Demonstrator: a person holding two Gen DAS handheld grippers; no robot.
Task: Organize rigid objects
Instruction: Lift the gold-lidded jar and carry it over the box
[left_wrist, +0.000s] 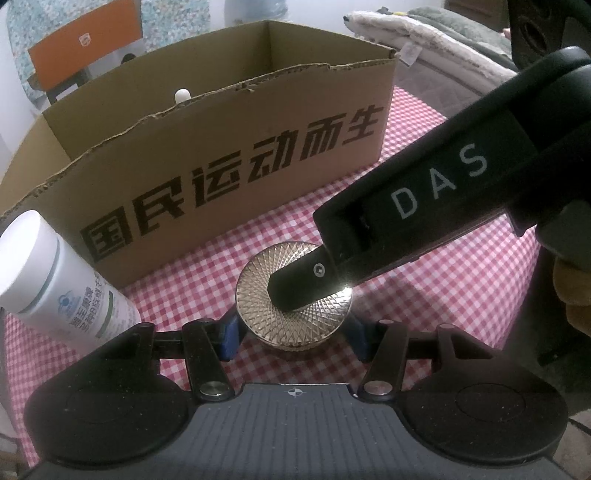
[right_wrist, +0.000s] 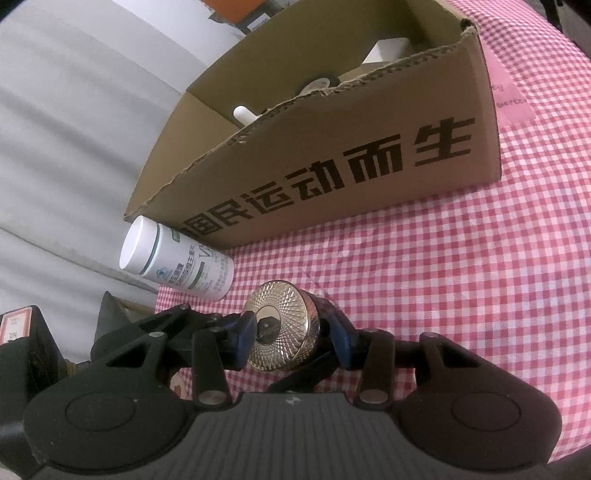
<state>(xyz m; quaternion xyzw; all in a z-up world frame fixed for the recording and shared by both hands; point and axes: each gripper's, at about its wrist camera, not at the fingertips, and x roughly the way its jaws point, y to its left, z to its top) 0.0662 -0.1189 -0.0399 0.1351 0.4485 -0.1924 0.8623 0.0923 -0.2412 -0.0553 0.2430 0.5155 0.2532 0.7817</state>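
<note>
We see both tongs meeting at the gold-lidded jar (left_wrist: 293, 312) on the checked bench (left_wrist: 443, 288): the left tongs (left_wrist: 293, 338) clamp its body, the right tongs (right_wrist: 291, 334) grip its faceted lid. A white bottle (right_wrist: 177, 260) lies just beside. Behind, the open cardboard box (right_wrist: 332, 177) holds white items, mostly hidden.

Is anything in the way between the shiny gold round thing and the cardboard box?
Nothing lies on the checked cloth between the gold round thing and the cardboard box. Only the box's own near wall stands there. The white bottle is off to one side.
</note>
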